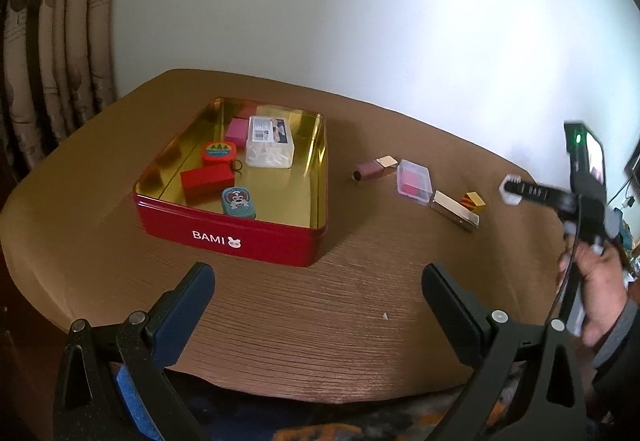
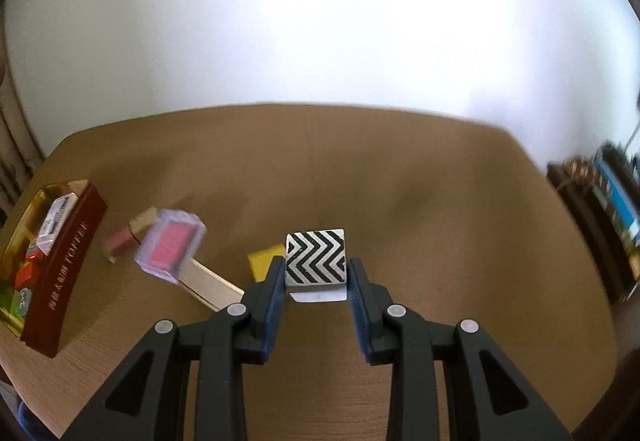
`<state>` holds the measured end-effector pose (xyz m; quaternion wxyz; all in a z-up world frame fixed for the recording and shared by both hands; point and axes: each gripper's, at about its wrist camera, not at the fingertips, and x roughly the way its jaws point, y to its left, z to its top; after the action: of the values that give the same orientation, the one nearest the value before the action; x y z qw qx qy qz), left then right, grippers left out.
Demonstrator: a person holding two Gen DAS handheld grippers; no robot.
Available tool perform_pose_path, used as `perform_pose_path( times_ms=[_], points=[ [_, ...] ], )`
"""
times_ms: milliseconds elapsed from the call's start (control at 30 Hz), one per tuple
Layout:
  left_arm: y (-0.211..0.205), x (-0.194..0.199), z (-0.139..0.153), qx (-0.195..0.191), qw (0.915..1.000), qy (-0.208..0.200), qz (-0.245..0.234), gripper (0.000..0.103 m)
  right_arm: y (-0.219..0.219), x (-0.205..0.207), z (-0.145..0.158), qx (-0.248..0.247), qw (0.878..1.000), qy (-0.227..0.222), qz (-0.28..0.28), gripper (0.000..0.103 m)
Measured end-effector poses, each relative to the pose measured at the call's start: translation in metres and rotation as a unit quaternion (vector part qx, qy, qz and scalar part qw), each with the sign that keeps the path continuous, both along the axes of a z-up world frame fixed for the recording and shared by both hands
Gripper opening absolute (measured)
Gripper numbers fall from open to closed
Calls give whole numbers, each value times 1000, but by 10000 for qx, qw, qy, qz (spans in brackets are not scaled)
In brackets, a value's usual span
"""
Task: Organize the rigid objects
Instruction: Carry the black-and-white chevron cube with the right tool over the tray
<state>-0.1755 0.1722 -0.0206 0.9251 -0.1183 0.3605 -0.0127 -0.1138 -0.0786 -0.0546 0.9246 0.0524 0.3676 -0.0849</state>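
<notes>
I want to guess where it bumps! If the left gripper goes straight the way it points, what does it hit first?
Probably the bare brown table. The open left gripper points down at it, just short of the red tin. Depth is hard to judge, so it might reach the tin's near right corner instead.

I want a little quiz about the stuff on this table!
1. True or false: the red tin has its lid on.
2. What pattern is on the cube in the right hand-held gripper?
3. Which lies outside the tin? A. dog-picture tin B. clear case with pink inside C. red box

Key: 1 false, it is open. 2 black and white zigzags. 3 B.
</notes>
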Motion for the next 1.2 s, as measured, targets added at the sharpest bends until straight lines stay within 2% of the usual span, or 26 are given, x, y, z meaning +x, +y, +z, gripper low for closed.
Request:
perform_pose_path(
  times_ms=[167,500,833,1200],
  points=[
    [9,-1,0,-97,9997,22,221,102,36,9,38,-224,9992,-204,253,31],
    [25,0,0,-292,9984,82,468,102,100,14,92,-580,9946,-464,731,31],
    [35,1,0,-471,9966,103,662,102,149,20,103,-741,9899,-476,1112,31],
    [46,3,-8,-640,9923,294,1018,102,198,29,96,-810,9843,-379,1524,31]
  ],
)
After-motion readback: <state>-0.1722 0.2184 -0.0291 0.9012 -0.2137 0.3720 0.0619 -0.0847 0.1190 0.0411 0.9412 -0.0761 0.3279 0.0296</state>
